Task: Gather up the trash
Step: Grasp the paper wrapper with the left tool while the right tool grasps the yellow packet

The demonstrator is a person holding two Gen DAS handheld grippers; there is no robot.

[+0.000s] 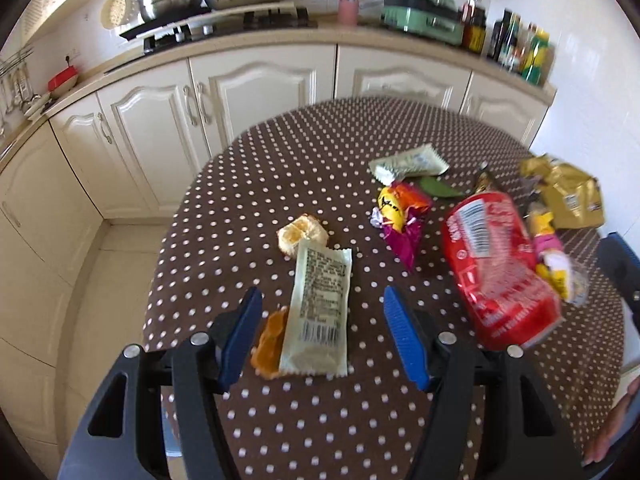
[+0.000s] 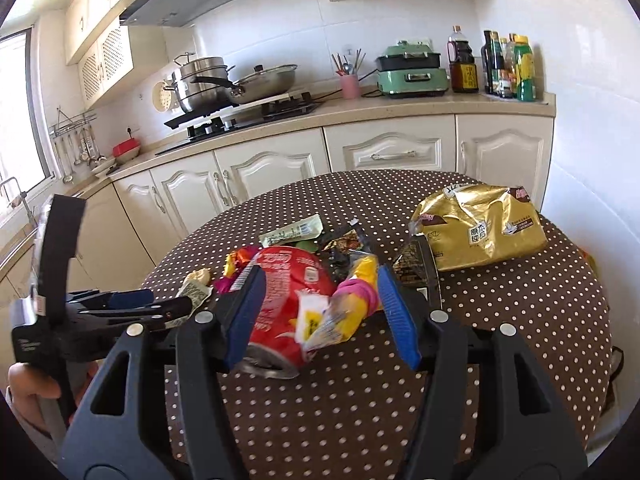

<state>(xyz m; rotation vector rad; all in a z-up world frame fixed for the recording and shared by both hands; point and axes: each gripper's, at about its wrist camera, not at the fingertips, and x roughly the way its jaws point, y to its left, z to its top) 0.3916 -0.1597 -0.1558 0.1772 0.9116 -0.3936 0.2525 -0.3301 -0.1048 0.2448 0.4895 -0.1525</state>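
Trash, scattered on my brown polka-dot table [image 1: 320,140]. Items: crushed red can [image 1: 500,264], on its side; pale barcode wrapper [image 1: 320,312] with orange peel [image 1: 272,338] touching its left edge; gold bag [image 2: 480,224] at far right; pink-yellow wrapper [image 2: 352,300] against the can. My left gripper [image 1: 322,336] stands wide, straddling the pale wrapper, pads clear. My right gripper [image 2: 320,312] is parted around can and wrapper; contact unclear.
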